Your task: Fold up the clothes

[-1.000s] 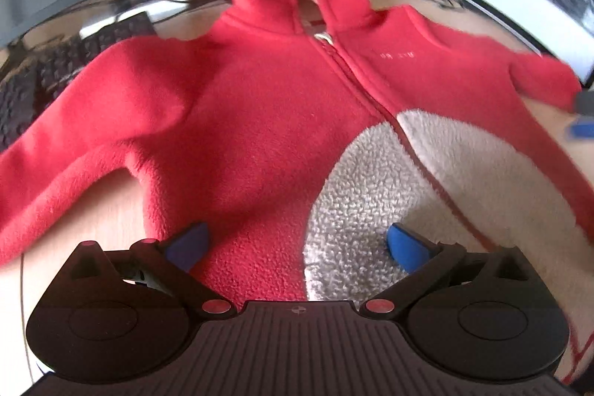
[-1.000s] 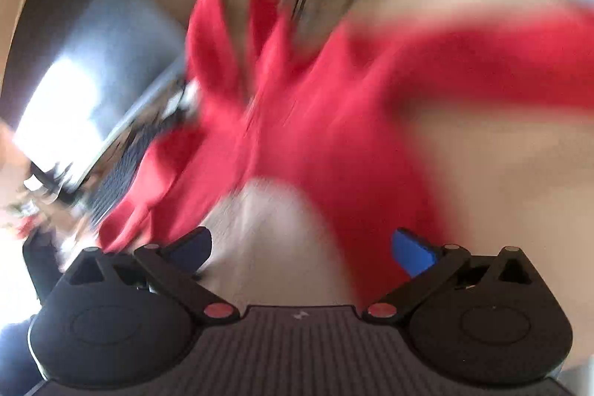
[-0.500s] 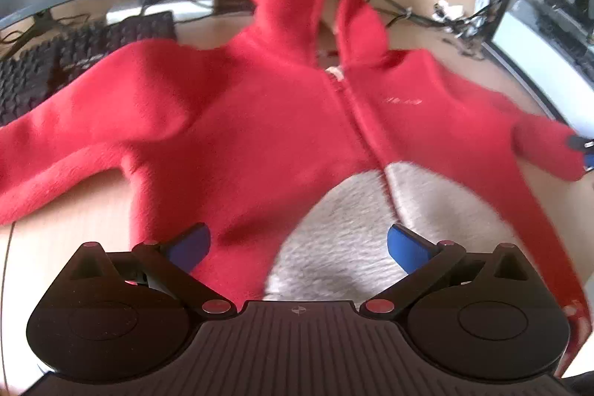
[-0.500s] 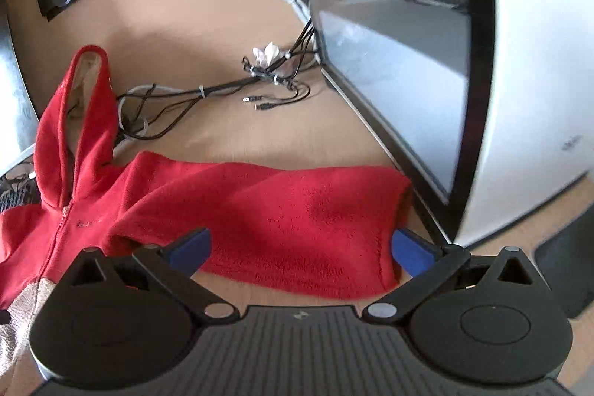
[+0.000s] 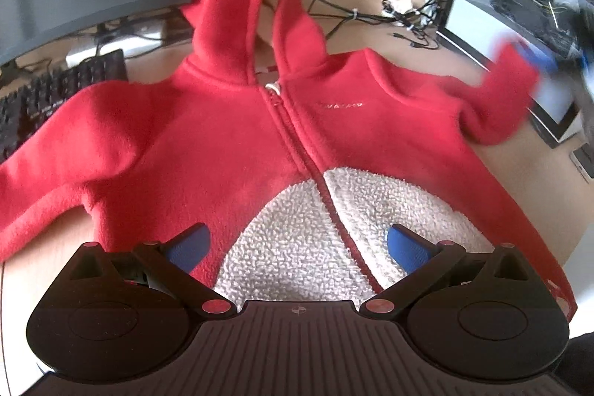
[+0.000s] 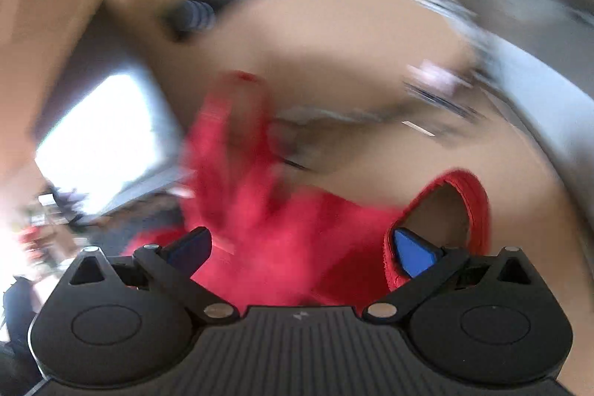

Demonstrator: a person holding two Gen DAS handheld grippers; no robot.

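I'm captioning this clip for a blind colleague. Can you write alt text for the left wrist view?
A red fleece hooded jacket lies zipped and face up on a wooden desk, with a cream fuzzy patch on its belly. The open left gripper hovers over the hem. A black keyboard lies at left; the far sleeve cuff is lifted and blurred.

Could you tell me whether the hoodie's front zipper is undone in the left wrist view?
No, the zipper on the red hoodie runs closed up to the collar.
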